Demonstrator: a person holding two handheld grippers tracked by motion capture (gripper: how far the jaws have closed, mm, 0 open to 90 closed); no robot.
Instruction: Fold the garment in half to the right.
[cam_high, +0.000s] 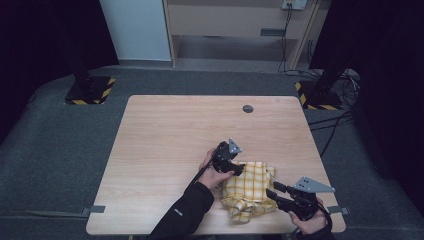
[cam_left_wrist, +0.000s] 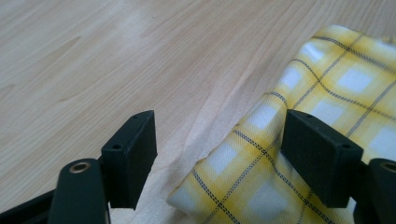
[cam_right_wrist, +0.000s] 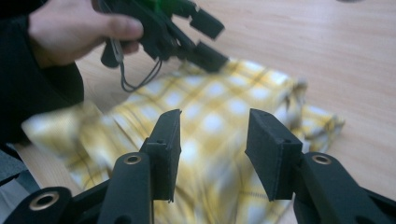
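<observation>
We see a light wooden desk (cam_high: 165, 150) with rounded corners, standing on a grey carpet floor (cam_high: 50, 150). On the desk lies a yellow checked cloth (cam_high: 248, 190), crumpled, near the front edge toward the right side. A small dark round cap (cam_high: 248, 108) sits in the desk surface near the far edge. The rest of the wood is bare.

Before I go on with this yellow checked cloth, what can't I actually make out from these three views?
- High view: the cloth is small; its near edge sits behind the right gripper, and its folds cannot be counted.
- Left gripper view: the frame cuts the cloth off at right and bottom; whether the left gripper touches it is unclear.
- Right gripper view: the cloth is motion-blurred, its near part behind the jaws.
</observation>
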